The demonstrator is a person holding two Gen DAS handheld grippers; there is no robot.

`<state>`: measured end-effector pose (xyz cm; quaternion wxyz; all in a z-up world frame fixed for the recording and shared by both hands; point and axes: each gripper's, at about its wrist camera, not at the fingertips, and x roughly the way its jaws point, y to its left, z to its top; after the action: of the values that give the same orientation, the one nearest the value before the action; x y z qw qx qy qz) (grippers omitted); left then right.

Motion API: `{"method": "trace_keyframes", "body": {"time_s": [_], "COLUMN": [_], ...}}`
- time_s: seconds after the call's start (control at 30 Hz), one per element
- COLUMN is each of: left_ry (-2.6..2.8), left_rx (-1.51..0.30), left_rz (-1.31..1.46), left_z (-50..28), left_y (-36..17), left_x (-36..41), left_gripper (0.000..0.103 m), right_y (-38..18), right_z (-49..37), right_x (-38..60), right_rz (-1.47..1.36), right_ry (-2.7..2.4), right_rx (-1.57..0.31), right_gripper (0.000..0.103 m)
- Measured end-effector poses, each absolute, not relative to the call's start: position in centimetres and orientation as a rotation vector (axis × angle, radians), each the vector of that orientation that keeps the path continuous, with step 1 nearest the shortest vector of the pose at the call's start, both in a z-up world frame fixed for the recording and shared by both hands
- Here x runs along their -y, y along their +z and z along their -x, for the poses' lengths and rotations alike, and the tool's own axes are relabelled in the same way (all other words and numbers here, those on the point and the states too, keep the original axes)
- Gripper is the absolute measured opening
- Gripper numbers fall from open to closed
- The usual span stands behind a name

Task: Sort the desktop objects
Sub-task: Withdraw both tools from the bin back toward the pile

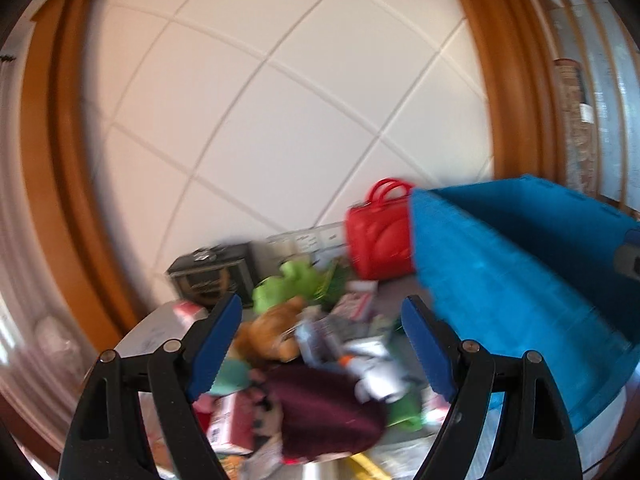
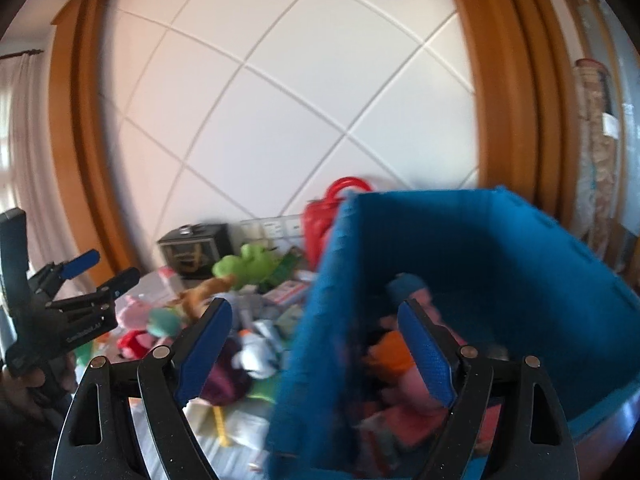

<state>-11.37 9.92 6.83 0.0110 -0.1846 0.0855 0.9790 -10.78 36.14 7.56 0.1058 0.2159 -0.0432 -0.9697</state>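
Observation:
A blurred heap of toys and packets lies on the desk: a green plush (image 1: 288, 286), a brown plush (image 1: 272, 332), a maroon cloth item (image 1: 320, 412) and a white toy (image 1: 376, 376). My left gripper (image 1: 320, 346) hovers over this heap, open and empty. A blue fabric bin (image 2: 480, 280) stands to the right with soft toys inside, among them an orange one (image 2: 388, 350) and a pink one (image 2: 416, 392). My right gripper (image 2: 316, 352) is open with nothing held, straddling the bin's near left wall. The left gripper (image 2: 100, 270) also shows at the left edge of the right wrist view.
A red handbag (image 1: 380, 236) stands behind the bin by the white panelled wall. A dark box (image 1: 212, 276) sits at the back left, with a row of small white boxes (image 1: 308, 240) beside it. The blue bin (image 1: 520, 280) fills the right of the left wrist view.

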Motion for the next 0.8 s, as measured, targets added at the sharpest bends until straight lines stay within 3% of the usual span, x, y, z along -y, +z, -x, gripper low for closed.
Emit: {"method": "trace_keyframes", "body": {"time_s": [0.33, 0.8], "left_ry": [3.084, 2.781], "left_rx": [-0.306, -0.263], "left_rz": [0.720, 1.132], "left_z": [11.6, 12.5], "left_y": [1.7, -16.0], "left_x": [-0.9, -1.2], "left_gripper": [0.082, 0.082], "right_y": [3.3, -5.8], "right_z": [12.9, 15.1], "right_x": [-25.1, -20.2], "right_rz": [-0.750, -1.022], "right_ry": [-2.648, -2.597], "right_rx": [0.016, -0.030], "right_gripper": [0.089, 0.089]}}
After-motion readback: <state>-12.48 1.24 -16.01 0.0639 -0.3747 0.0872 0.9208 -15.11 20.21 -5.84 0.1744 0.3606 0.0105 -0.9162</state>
